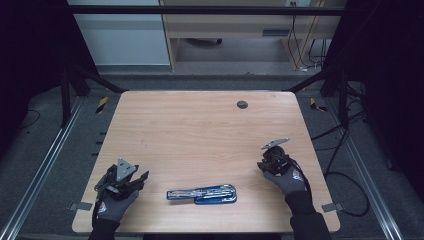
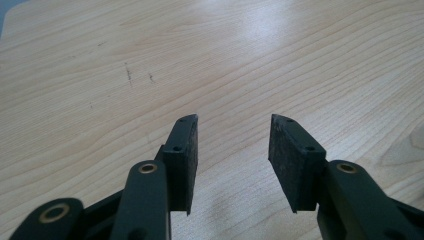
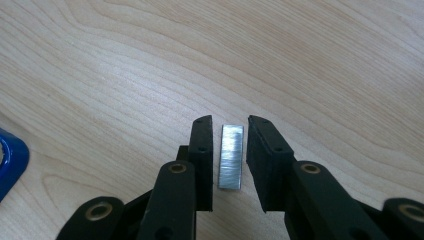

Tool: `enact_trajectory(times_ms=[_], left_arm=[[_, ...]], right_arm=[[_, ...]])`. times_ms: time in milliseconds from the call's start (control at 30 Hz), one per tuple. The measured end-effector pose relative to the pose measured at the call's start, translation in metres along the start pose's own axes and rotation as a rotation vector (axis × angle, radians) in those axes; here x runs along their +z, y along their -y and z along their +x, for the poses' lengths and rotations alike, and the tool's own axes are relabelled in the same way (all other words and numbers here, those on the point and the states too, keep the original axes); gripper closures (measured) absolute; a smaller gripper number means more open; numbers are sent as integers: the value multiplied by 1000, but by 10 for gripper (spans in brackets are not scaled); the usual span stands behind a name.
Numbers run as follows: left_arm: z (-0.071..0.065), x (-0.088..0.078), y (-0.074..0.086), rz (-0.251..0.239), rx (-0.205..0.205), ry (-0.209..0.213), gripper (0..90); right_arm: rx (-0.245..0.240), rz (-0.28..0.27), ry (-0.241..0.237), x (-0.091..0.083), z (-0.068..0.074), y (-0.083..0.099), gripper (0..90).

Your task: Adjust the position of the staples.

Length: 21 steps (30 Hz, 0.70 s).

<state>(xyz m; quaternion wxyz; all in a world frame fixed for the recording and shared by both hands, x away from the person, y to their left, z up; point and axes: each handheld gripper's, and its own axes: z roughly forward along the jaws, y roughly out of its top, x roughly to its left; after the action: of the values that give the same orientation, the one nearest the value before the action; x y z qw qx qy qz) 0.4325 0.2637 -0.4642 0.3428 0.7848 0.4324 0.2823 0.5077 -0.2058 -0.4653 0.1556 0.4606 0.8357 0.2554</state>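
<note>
— From up high, what's going on?

— The person is sitting with both gloved hands low over the wooden table point(image 1: 200, 130). An opened blue stapler point(image 1: 202, 194) is lying near the front edge between them. The left gripper point(image 1: 141, 178) is resting off to its left, apart from it. The right gripper point(image 1: 263, 163) is pointing down at the table well to the stapler's right.

— And looking along the left gripper?

— In the left gripper view its fingers point(image 2: 182, 152) are standing apart with bare wood between them. It's idling, I'd say.

— The right gripper view?

— A small silver strip of staples point(image 3: 231, 156) is lying flat on the wood, right between the jaws. The fingers point(image 3: 202, 150) are sitting close on either side, but I'm seeing slivers of wood each side, so they're not pressing on it yet. A blue corner of the stapler is peeking in at the left edge.

— So how far along?

— Early, I reckon. The stapler is lying open, the strip is about to be gripped; lifting it, loading it and shutting the stapler are all waiting.
</note>
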Motion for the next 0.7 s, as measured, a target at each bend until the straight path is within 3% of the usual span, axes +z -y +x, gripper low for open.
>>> enact_trajectory(times_ms=[700], left_arm=[[0, 1, 0, 1, 5, -1, 554]], right_arm=[[22, 29, -7, 10, -2, -1, 747]])
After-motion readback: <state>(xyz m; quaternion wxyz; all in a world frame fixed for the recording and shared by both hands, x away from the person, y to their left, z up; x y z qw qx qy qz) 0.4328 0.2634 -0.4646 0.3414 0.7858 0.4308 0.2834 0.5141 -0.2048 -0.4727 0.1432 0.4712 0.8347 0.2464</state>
